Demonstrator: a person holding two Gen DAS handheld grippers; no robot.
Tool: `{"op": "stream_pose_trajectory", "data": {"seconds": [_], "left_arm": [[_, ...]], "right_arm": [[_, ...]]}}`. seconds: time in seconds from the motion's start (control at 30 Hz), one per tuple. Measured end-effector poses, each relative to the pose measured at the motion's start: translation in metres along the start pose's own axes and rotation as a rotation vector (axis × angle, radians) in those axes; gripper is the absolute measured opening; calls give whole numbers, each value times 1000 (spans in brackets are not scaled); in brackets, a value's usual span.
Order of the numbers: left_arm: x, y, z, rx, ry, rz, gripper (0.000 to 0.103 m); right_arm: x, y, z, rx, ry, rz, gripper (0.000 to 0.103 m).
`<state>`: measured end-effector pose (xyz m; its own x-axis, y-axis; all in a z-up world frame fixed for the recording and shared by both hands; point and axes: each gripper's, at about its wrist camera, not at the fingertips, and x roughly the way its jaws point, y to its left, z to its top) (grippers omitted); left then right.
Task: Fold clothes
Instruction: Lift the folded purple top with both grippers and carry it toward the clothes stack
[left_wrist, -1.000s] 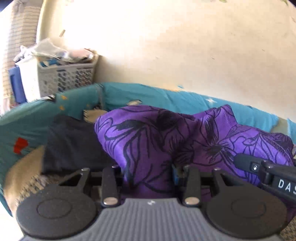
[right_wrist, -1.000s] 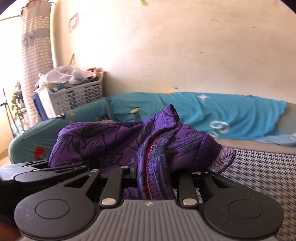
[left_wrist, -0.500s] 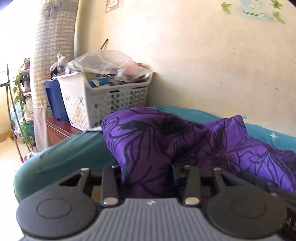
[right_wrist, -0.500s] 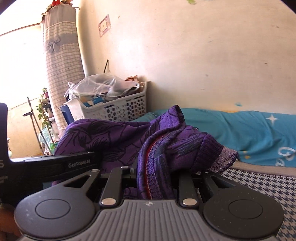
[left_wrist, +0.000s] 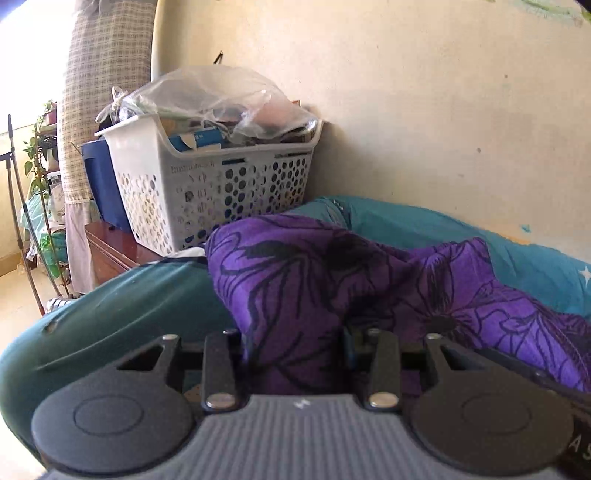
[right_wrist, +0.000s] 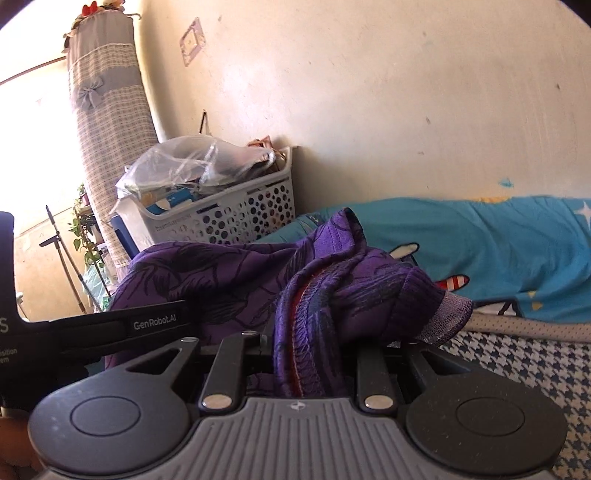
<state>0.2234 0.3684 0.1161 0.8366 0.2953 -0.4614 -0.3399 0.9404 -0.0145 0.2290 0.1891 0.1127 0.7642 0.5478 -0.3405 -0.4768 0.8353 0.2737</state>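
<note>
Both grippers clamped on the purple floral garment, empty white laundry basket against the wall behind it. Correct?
Not quite: the white laundry basket is full, piled with clutter under a clear plastic bag, as the left wrist view shows. Both the left gripper and right gripper do clamp the purple floral garment.

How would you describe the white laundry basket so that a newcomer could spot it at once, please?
Start at the cream wall and follow it left to where the teal-covered bed ends. There stands the white basket, its sides full of round holes. Unlike the solid blue bin beside it, it is heaped with clutter under a crumpled clear plastic bag.
</note>
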Motion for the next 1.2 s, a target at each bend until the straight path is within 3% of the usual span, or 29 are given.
{"op": "stream_pose_trajectory", "data": {"seconds": [0.2, 0.3, 0.37, 0.43, 0.53, 0.67, 0.97, 1.1, 1.2], "left_arm": [[34, -5, -12, 15, 36, 17, 37], [42, -2, -13, 1, 37, 22, 42], [50, 5, -13, -49, 71, 34, 57], [60, 14, -14, -103, 115, 40, 66], [70, 24, -14, -158, 154, 26, 69], [77, 32, -15, -200, 174, 25, 86], [72, 61, -9, -369, 194, -23, 89], [56, 78, -2, -436, 143, -36, 89], [47, 86, 2, -454, 101, 3, 89]], "right_arm": [[30, -21, -18, 41, 38, -16, 21], [45, -31, -27, 62, 53, -22, 21], [54, -38, -31, 70, 54, -27, 22], [61, -42, -35, 64, 64, -37, 23], [71, -47, -40, 62, 88, -60, 33], [80, -58, -49, 105, 108, -94, 44], [60, -64, -44, 114, 90, -106, 45], [41, -63, -38, 77, 56, -135, 46], [29, -63, -34, 71, 33, -150, 48]]}}
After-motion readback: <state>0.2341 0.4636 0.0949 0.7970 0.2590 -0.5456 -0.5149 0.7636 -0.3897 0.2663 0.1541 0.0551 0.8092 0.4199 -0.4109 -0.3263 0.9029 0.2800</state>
